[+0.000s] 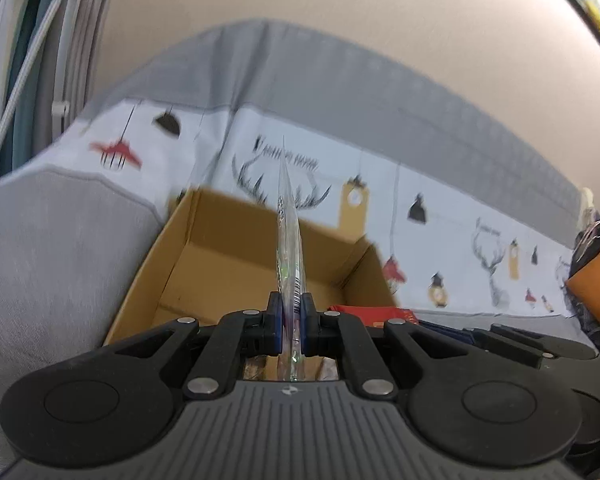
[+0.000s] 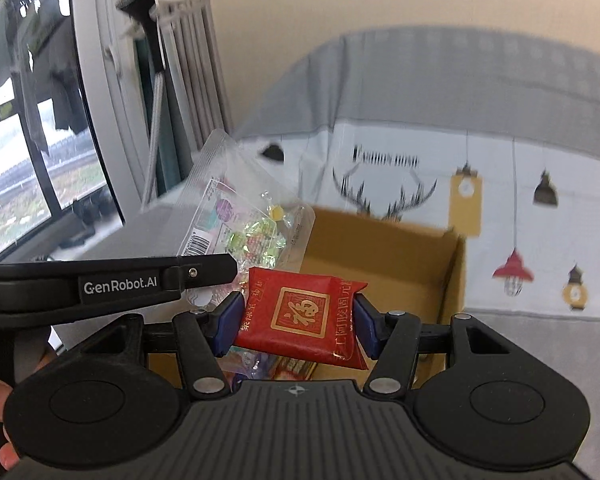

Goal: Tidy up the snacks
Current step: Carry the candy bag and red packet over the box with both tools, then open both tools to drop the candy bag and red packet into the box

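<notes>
My left gripper [image 1: 291,320] is shut on a clear candy bag [image 1: 288,232], seen edge-on and held upright above an open cardboard box [image 1: 220,256]. In the right wrist view the same bag [image 2: 236,216] shows wrapped candies and a barcode, with the left gripper [image 2: 220,268] side-on at its lower edge. My right gripper [image 2: 296,320] is shut on a red snack packet [image 2: 300,312] with gold characters, held over the box [image 2: 400,264]. The red packet [image 1: 364,314] also shows low at the right in the left wrist view.
The box sits on a grey sofa [image 1: 52,248] with a printed deer-and-lamp cover [image 2: 520,220]. More snacks [image 2: 284,366] lie inside the box below my right gripper. A window [image 2: 32,152] and curtains [image 2: 188,80] are to the left. An orange bag [image 1: 596,276] stands at far right.
</notes>
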`<state>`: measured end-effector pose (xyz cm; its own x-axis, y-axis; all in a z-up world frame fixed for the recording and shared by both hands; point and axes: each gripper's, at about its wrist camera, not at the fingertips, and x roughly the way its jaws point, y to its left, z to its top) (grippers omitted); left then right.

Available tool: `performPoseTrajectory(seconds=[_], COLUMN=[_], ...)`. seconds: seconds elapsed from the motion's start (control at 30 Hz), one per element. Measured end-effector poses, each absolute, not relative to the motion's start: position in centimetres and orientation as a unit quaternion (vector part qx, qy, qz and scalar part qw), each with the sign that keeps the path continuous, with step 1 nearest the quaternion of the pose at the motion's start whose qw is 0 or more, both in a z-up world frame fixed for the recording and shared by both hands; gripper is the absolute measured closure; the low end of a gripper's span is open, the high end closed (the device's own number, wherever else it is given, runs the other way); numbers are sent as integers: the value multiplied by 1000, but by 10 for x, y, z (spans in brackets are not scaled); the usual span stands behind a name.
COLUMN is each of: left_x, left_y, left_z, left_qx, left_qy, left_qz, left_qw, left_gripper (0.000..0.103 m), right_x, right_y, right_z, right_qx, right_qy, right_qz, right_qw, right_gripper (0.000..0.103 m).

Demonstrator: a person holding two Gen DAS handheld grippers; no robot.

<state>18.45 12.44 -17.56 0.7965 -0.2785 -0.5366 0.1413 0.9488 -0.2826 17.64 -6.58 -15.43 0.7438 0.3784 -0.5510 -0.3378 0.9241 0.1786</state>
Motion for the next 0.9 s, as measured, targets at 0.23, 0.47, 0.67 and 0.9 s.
performPoseTrajectory(seconds=[0.23, 0.47, 0.67, 0.9], left_x=[219, 236, 232, 203], left_y=[138, 143, 143, 131], left_z=[-228, -265, -263, -209], left_qx=[-120, -107, -108, -84], left_qy=[350, 400, 396, 363], left_qz=[-100, -79, -87, -79], left_qw=[923, 907, 908, 924], left_gripper=[95, 94, 91, 20], right_x=[202, 217, 223, 209], right_y=[-55, -46, -43, -49], right_z=[-201, -230, -238, -212], right_qx=[25, 11, 14, 20], right_qy=[351, 391, 406, 399], right_qz=[182, 171, 172, 165], right_qw=[918, 904, 897, 902], right_gripper=[43, 43, 42, 7])
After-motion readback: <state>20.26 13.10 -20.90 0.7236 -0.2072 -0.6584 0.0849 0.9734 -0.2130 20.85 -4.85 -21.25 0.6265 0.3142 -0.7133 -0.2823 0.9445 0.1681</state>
